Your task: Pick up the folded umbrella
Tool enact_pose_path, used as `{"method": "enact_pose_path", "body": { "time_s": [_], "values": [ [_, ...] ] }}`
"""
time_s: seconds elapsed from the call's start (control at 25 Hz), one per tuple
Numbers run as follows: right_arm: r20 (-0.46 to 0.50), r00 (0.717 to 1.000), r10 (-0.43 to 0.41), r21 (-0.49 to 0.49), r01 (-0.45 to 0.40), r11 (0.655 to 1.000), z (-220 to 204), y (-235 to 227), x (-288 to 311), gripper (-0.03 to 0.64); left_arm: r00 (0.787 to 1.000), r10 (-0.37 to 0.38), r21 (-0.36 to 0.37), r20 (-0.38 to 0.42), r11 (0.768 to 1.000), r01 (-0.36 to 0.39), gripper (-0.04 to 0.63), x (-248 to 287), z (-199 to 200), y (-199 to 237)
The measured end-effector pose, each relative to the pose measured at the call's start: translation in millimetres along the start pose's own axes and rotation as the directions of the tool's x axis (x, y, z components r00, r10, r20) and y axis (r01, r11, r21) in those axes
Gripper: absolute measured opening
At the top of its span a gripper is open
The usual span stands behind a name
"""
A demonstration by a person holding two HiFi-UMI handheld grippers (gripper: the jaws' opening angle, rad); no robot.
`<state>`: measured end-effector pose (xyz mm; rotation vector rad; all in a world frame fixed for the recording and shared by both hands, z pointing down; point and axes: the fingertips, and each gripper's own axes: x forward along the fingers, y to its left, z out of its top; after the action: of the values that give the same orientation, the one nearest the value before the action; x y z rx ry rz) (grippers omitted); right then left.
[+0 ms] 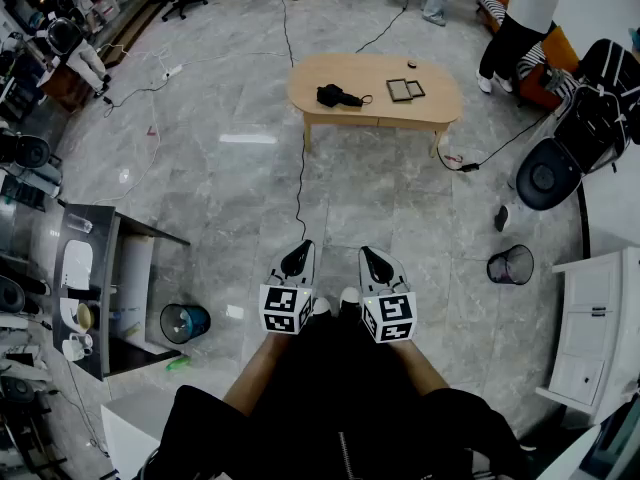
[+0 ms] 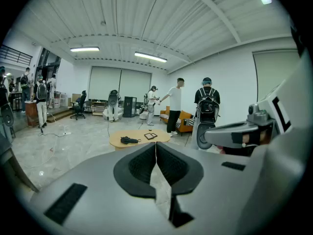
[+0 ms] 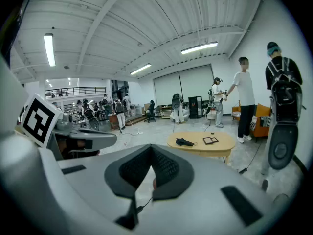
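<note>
- Far ahead on the oval wooden table (image 1: 440,103), the folded umbrella (image 1: 338,95) lies black and flat near the left end, touching nothing else on the top.
- Just right of it, apart from it, two flat dark-framed panels (image 1: 405,90) lie side by side on the same top.
- Between me and the table stretches grey tiled floor (image 1: 230,198). A black cable (image 1: 300,183) runs across it from under the table toward my grippers.
- Beyond the table's right end a person (image 1: 520,18) stands beside an orange seat (image 1: 545,73).
- Off to my right a wire waste bin (image 1: 510,264) stands on the tiles, and further right is a white cabinet (image 1: 590,338).
- To my left a blue bin (image 1: 185,322) sits beside a dark desk (image 1: 100,298).
- My left gripper (image 1: 297,258) is clenched, its pads pressed together on nothing.
- My right gripper (image 1: 376,264) is clenched and empty as well. The two hang side by side, well short of the table.
</note>
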<state>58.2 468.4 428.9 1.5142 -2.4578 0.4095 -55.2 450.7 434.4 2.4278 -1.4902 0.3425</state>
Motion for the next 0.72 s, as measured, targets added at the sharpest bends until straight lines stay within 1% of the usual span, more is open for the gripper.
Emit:
{"method": "enact_pose_path", "body": {
  "time_s": [0.2, 0.32, 0.48, 0.6, 0.72],
  "values": [
    [0.020, 1.000, 0.023, 0.053, -0.024, 0.998, 5, 5, 10, 0.011, 1.000, -0.005, -0.002, -0.006, 1.000, 0.005, 0.015, 0, -1, 9],
    [0.011, 1.000, 0.016, 0.043, -0.017, 0.999, 6, 10, 22, 0.011, 1.000, -0.010, 0.005, -0.006, 1.000, 0.010, 0.015, 3, -1, 15],
    [0.047, 0.999, -0.007, 0.021, 0.006, 1.000, 20, 9, 39, 0.011, 1.000, -0.009, 0.025, 0.023, 1.000, 0.009, 0.015, 16, 13, 27],
    [0.026, 1.000, -0.006, 0.030, 0.006, 1.000, 18, 8, 48, 0.011, 1.000, 0.000, 0.027, 0.019, 1.000, -0.001, 0.015, 19, 13, 34],
    [0.007, 1.000, 0.007, 0.027, -0.007, 1.000, 16, 12, 55, 0.011, 1.000, -0.011, 0.023, 0.007, 1.000, 0.011, 0.015, 23, 11, 36]
  ]
}}
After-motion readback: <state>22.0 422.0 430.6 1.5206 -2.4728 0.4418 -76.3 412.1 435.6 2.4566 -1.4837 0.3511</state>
